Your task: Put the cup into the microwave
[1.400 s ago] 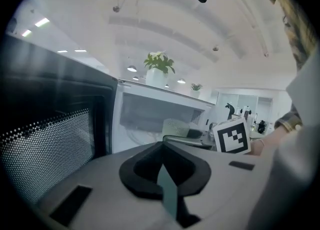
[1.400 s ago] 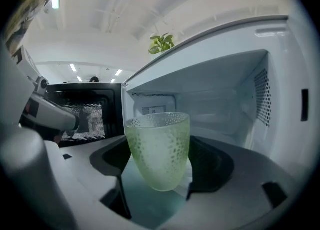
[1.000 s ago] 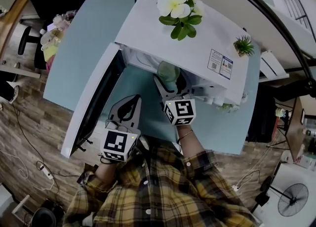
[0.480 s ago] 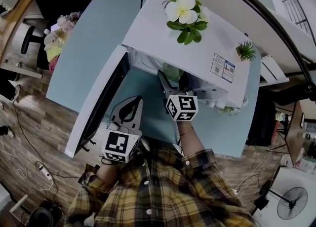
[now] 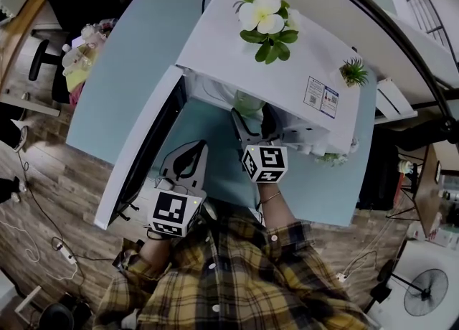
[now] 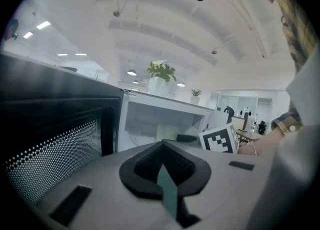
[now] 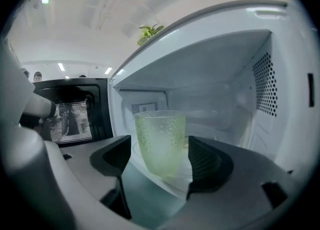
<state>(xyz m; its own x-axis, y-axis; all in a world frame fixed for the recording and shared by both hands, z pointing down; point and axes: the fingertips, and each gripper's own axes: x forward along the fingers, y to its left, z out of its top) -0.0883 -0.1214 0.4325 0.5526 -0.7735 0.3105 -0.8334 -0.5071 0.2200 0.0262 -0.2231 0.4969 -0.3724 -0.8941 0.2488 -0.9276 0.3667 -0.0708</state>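
1. The cup (image 7: 160,134), pale green and dimpled, stands upright inside the microwave (image 7: 220,64), on the cavity floor just behind the front opening.
2. The right gripper (image 7: 161,149) reaches into that opening with its jaws spread wide, one at 9 o'clock and one at 3 o'clock of the cup. A thin gap shows on each side, so neither presses it.
3. The left gripper (image 6: 162,154) has its jaws pressed together with nothing between them. In the head view it sits at 8 o'clock from the right gripper, over the teal table (image 5: 122,63).
4. The microwave door (image 5: 140,149) hangs open toward 8 o'clock.
5. White flowers (image 5: 264,16) stand on the microwave top, with a small plant (image 5: 353,72) at 4 o'clock from them.
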